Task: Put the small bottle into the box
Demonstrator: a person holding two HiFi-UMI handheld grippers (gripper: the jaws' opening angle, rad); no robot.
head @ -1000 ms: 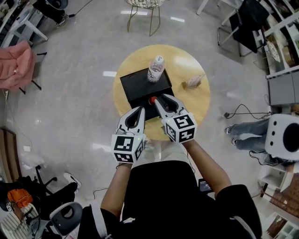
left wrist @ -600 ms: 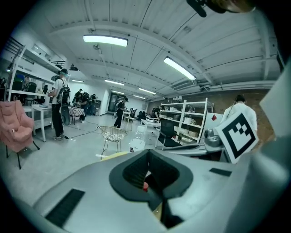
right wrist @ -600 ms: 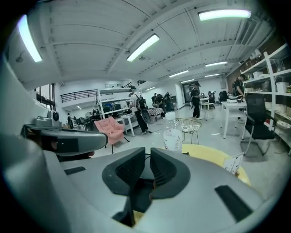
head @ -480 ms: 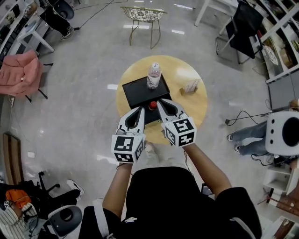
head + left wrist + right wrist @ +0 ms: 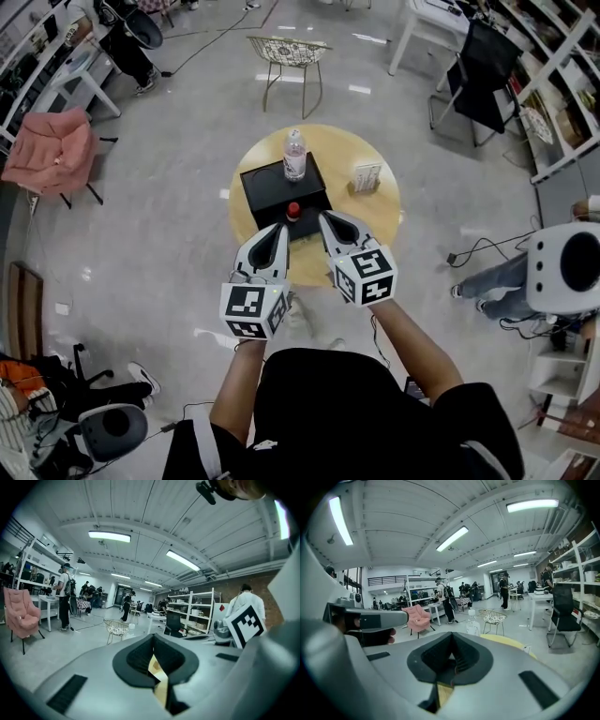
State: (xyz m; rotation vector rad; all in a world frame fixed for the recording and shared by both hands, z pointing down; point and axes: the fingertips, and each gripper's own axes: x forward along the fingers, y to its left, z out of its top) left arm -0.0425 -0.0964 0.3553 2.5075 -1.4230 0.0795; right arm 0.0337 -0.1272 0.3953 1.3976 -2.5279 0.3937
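A small red-capped bottle (image 5: pixel 292 210) stands at the near edge of the black box (image 5: pixel 277 187) on the round wooden table (image 5: pixel 375 216). A taller clear water bottle (image 5: pixel 294 156) stands at the box's far edge and also shows as a clear bottle (image 5: pixel 473 626) in the right gripper view. My left gripper (image 5: pixel 280 228) is shut and empty, just short of the box's near left corner. My right gripper (image 5: pixel 326 218) is shut with nothing in it, a little to the right of the small bottle and apart from it. Both gripper views point level over the table.
A white folded card (image 5: pixel 366 176) stands on the table's right part. A wire chair (image 5: pixel 287 54) is beyond the table, a pink armchair (image 5: pixel 52 150) far left, a black chair (image 5: pixel 483 70) and shelves to the right. People stand in the background.
The right gripper's jaws have closed and it has drawn back from the small red-capped bottle. The head view has pulled back and up, so the table looks smaller.
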